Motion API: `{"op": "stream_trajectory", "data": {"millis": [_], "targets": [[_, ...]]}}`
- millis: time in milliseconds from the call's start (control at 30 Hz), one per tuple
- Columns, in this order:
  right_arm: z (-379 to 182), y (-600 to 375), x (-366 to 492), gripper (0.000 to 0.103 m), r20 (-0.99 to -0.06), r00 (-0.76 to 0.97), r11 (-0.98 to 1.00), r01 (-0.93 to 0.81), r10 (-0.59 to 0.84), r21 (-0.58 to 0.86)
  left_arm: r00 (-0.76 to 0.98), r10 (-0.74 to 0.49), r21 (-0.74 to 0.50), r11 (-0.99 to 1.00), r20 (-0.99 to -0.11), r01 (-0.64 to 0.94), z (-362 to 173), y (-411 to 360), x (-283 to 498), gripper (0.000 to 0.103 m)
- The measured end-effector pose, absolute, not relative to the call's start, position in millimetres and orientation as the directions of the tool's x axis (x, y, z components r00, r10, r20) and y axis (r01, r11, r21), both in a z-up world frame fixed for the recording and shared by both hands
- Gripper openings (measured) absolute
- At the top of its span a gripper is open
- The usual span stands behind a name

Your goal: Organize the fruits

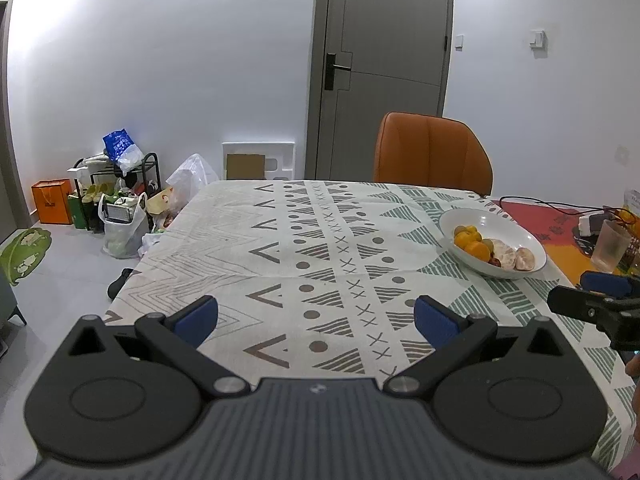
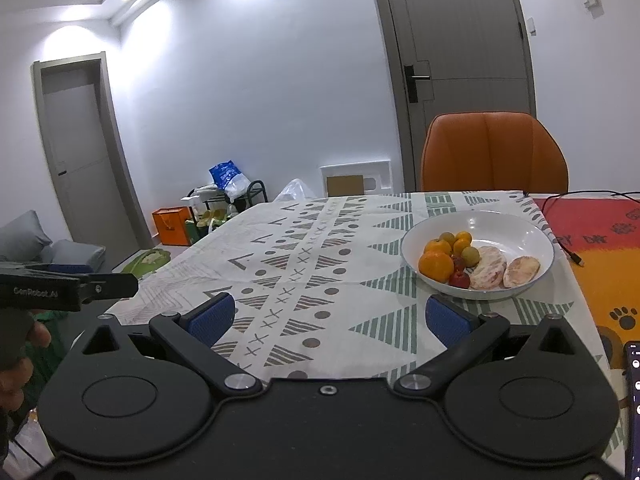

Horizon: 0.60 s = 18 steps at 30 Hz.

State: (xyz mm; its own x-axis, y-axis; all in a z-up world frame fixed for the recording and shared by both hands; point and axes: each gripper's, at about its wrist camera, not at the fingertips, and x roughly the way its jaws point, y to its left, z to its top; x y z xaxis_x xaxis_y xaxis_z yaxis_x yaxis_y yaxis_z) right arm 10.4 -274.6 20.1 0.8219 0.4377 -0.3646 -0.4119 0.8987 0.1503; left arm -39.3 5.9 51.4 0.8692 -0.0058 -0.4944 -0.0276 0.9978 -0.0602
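A white bowl stands on the patterned tablecloth at the right side of the table. In it lie oranges, small greenish fruits, a red fruit and two peeled citrus pieces. My left gripper hovers open over the cloth, well left of the bowl, with nothing between its blue pads. My right gripper is open too, just in front of the bowl, holding nothing. Each gripper shows at the edge of the other's view.
An orange chair stands behind the table's far edge. A red and orange mat with a black cable lies right of the bowl. A frosted glass stands at the far right. A phone lies at the right edge. Bags clutter the floor at left.
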Motion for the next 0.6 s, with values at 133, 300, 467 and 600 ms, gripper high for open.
{"op": "stream_trajectory", "data": {"millis": [133,300,467,600], "targets": [[21.6,-274.6,9.1,0.103,-0.362,0.825,0.901,-0.41,0.433,0.144,0.868,-0.005,-0.058,0.998,-0.497,-0.028,51.1,5.1,-39.7,0.103],[22.1,-275.2,9.5,0.103,-0.363,0.825,0.901,-0.408,0.433,0.147,0.869,-0.001,-0.054,0.998,-0.495,-0.029,51.4,4.9,-39.6,0.103],[22.9,-276.8,10.4,0.103,-0.364,0.823,0.9,-0.409,0.436,0.151,0.871,0.004,-0.052,0.998,-0.492,-0.034,52.6,4.9,-40.1,0.103],[22.3,-276.3,10.4,0.103,-0.365,0.823,0.9,-0.41,0.436,0.15,0.868,0.01,-0.049,0.998,-0.497,-0.04,52.1,4.6,-39.6,0.103]]}}
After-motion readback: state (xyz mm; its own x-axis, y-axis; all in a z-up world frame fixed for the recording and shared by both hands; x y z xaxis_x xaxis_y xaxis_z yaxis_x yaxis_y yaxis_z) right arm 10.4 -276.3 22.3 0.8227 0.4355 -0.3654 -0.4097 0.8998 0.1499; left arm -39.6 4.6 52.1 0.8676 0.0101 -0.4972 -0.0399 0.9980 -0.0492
